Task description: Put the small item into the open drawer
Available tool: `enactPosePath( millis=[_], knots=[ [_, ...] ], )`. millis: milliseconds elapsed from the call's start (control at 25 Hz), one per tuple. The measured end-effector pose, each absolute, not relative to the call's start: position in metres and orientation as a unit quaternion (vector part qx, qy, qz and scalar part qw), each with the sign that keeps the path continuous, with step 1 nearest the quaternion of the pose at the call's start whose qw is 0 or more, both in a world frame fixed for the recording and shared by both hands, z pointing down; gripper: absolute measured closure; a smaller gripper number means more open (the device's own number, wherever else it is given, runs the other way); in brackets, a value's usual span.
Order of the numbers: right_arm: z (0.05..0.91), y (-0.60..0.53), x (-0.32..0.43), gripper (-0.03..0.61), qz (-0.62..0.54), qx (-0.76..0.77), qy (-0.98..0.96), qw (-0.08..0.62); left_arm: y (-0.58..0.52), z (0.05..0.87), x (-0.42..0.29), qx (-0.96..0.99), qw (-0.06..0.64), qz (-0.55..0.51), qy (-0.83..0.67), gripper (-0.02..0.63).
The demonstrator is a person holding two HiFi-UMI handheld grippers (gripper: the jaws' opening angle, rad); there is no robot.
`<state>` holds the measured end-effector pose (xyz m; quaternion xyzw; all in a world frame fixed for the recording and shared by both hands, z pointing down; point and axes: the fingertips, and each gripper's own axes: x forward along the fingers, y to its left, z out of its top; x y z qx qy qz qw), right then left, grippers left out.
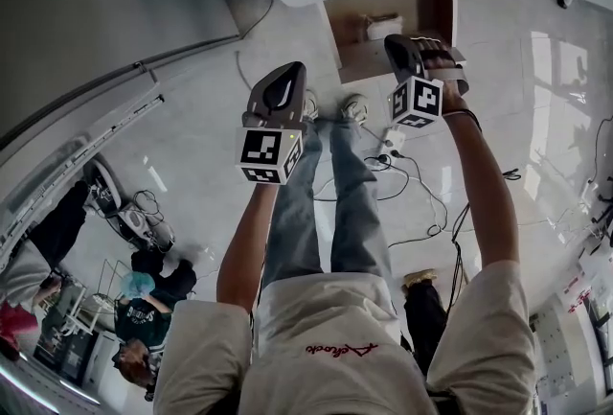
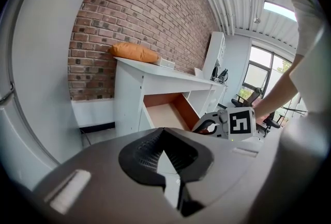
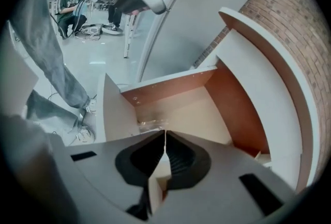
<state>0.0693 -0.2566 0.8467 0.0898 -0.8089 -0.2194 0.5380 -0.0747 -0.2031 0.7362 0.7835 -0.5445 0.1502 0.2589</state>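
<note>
The open drawer [image 1: 356, 32] of a white cabinet shows its wood-coloured inside [image 3: 182, 106]. A small pale item [image 1: 384, 26] lies in it; in the right gripper view it looks like a clear, crinkly thing [image 3: 150, 124] on the drawer floor just beyond the jaw tips. My right gripper [image 3: 165, 133] hangs over the drawer [image 1: 400, 41] with its jaws shut and nothing between them. My left gripper [image 1: 290, 70] is held over the floor to the left of the drawer, also shut and empty [image 2: 163, 130]. From there I see the drawer [image 2: 164, 114] and the right gripper's marker cube [image 2: 240, 122].
An orange cushion [image 2: 135, 53] lies on the white cabinet top [image 2: 170, 70] against a brick wall [image 2: 139, 11]. Cables and a power strip [image 1: 393, 141] lie on the glossy floor by the person's feet. Other people sit at the lower left [image 1: 139, 303].
</note>
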Motion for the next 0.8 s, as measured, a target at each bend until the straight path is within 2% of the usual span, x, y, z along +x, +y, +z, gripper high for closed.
enactPosePath(
  millis=[200, 400, 800],
  knots=[
    [0.822, -0.244, 0.072, 0.563, -0.173, 0.156, -0.828, 0.51, -0.199, 0.727, -0.068, 0.787, 0.256, 0.15, -0.541, 0.607],
    [0.796, -0.232, 0.076, 0.565, -0.074, 0.251, -0.855, 0.448, -0.196, 0.725, -0.058, 0.792, 0.254, 0.152, -0.534, 0.607],
    [0.735, -0.214, 0.096, 0.566, 0.12, 0.413, -0.864, 0.262, -0.195, 0.713, -0.059, 0.792, 0.248, 0.147, -0.538, 0.607]
  ],
)
